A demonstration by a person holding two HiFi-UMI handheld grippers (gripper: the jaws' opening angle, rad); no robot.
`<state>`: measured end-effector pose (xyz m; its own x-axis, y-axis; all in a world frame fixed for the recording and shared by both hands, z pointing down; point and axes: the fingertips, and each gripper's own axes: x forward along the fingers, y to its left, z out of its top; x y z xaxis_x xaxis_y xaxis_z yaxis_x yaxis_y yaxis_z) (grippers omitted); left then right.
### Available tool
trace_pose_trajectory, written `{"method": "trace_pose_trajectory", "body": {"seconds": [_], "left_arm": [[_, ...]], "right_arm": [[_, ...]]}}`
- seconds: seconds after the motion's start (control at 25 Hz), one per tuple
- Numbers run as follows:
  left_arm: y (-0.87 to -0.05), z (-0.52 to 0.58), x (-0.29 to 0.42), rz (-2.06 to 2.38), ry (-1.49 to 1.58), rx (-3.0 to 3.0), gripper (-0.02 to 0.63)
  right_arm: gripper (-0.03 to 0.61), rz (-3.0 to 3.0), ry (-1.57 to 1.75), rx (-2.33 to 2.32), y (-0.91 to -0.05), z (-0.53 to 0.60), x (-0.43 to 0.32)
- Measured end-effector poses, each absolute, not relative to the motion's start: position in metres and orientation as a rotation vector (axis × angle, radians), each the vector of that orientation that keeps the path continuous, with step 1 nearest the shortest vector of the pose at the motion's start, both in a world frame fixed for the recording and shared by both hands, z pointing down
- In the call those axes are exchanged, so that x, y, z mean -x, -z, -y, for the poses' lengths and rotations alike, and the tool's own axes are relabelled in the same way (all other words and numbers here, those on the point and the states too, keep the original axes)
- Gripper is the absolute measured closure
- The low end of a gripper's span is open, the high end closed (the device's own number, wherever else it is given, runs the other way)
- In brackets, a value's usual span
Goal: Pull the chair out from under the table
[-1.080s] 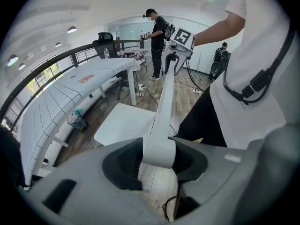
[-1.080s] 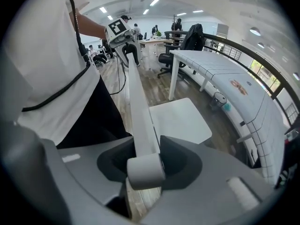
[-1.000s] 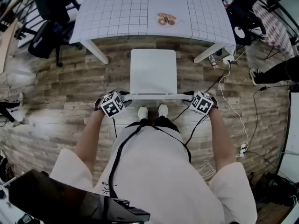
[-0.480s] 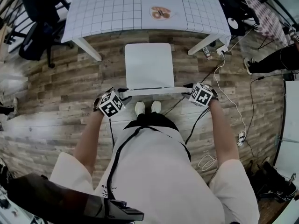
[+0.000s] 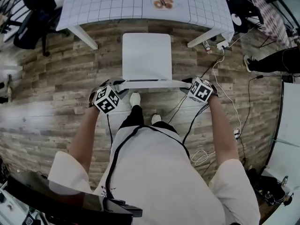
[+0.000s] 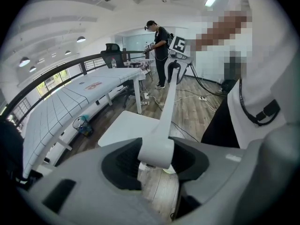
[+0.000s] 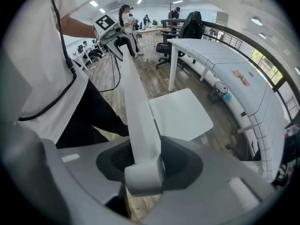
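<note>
A white chair stands clear of the white gridded table (image 5: 117, 3), its seat (image 5: 145, 55) fully in view on the wooden floor. My left gripper (image 5: 116, 86) grips the left end of the chair's backrest rail (image 5: 150, 84), and my right gripper (image 5: 187, 82) grips the right end. In the left gripper view, the rail's end (image 6: 157, 146) sits between the dark pads of the left gripper (image 6: 157, 161). The right gripper view shows the other end (image 7: 143, 172) caught the same way in the right gripper (image 7: 143, 170). The person stands just behind the backrest.
Cables (image 5: 220, 74) run over the floor right of the chair to a power strip (image 5: 236, 134). A black office chair (image 5: 33, 27) stands at the table's left end. Another person's leg (image 5: 272, 60) reaches in from the right. A printed picture (image 5: 163, 2) lies on the table.
One of the person's feet has stepped back from beside the other. Both grippers stay on the backrest ends, and the chair keeps about the same gap to the table.
</note>
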<state>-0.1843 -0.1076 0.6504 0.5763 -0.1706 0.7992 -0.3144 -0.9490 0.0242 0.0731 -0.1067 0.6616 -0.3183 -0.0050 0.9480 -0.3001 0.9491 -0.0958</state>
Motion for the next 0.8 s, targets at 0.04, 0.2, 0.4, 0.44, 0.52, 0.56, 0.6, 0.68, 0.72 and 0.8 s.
{"method": "trace_pose_trajectory", "body": {"seconds": [0.04,0.2,0.4,0.44,0.52,0.56,0.6,0.68,0.72,0.8], "left_arm": [[-0.651,0.108,0.184,0.425,-1.316,-2.637,0.449],[-0.656,0.11,0.179,0.494,-1.315,-2.606,0.437],[-0.662,0.11,0.17,0.564,-1.343,-2.54,0.414],[-0.661,0.11,0.17,0.574,-1.36,-2.529,0.414],[-0.662,0.11,0.17,0.59,-1.406,-2.503,0.414],[-0.663,0.11,0.17,0.598,-1.431,-2.487,0.414],[-0.664,0.109,0.17,0.606,-1.447,-2.467,0.414],[-0.666,0.109,0.167,0.629,-1.448,-2.425,0.41],[-0.666,0.109,0.166,0.647,-1.443,-2.404,0.403],[-0.668,0.109,0.165,0.692,-1.452,-2.366,0.393]], "right_arm": [[0.426,1.886,-0.301,-0.222,-0.662,0.106,-0.073],[0.427,1.922,-0.307,-0.227,-0.666,0.105,-0.074],[0.428,1.966,-0.276,-0.224,-0.665,0.102,-0.077],[0.43,1.973,-0.261,-0.22,-0.665,0.102,-0.078],[0.431,1.984,-0.234,-0.211,-0.665,0.101,-0.079],[0.433,1.989,-0.221,-0.205,-0.665,0.101,-0.079],[0.436,1.992,-0.208,-0.198,-0.665,0.099,-0.08],[0.44,1.996,-0.187,-0.188,-0.666,0.098,-0.083],[0.442,1.996,-0.179,-0.185,-0.666,0.098,-0.085],[0.445,1.995,-0.165,-0.183,-0.666,0.097,-0.086]]}}
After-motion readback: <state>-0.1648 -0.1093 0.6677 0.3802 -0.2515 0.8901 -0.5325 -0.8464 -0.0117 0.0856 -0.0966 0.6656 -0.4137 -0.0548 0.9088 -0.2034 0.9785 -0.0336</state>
